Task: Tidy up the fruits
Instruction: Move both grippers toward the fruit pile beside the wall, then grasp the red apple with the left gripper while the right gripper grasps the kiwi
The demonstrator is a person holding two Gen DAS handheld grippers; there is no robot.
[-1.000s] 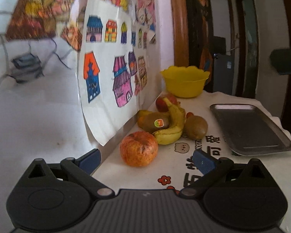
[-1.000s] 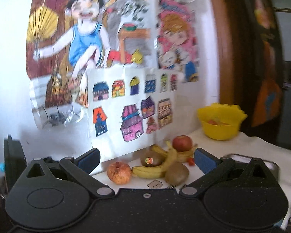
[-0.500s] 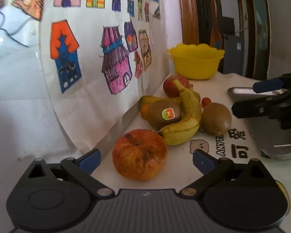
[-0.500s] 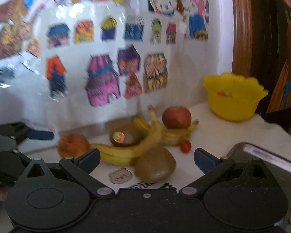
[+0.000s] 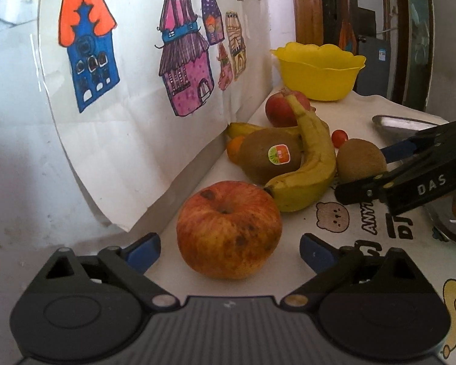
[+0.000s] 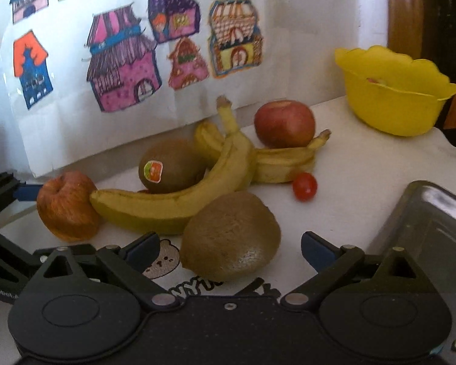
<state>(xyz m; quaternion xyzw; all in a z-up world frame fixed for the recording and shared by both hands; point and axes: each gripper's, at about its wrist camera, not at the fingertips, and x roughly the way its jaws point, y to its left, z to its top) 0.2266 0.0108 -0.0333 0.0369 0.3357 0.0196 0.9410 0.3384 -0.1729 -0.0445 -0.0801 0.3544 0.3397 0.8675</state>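
Observation:
A blotchy red-yellow apple (image 5: pixel 229 229) lies on the white cloth between the blue pads of my left gripper (image 5: pixel 229 251). Its jaws are closing, with a gap still showing on each side of the apple. A plain brown kiwi (image 6: pixel 229 235) lies between the pads of my right gripper (image 6: pixel 230 251). Those jaws are closing too and do not touch the kiwi. In the left wrist view the right gripper's fingers (image 5: pixel 398 149) straddle that kiwi (image 5: pixel 360 159).
Behind lie a banana (image 6: pixel 173 205), a kiwi with a sticker (image 6: pixel 170 165), a second banana (image 6: pixel 282 161), a red apple (image 6: pixel 284 123) and a cherry tomato (image 6: pixel 304 186). A yellow bowl (image 6: pixel 392 91) stands at the back, a metal tray (image 6: pixel 434 231) on the right, and a wall with drawings on the left.
Both grippers have come forward and down to the fruit. The apple now sits between the left pads and the kiwi between the right pads. The right gripper has entered the left wrist view.

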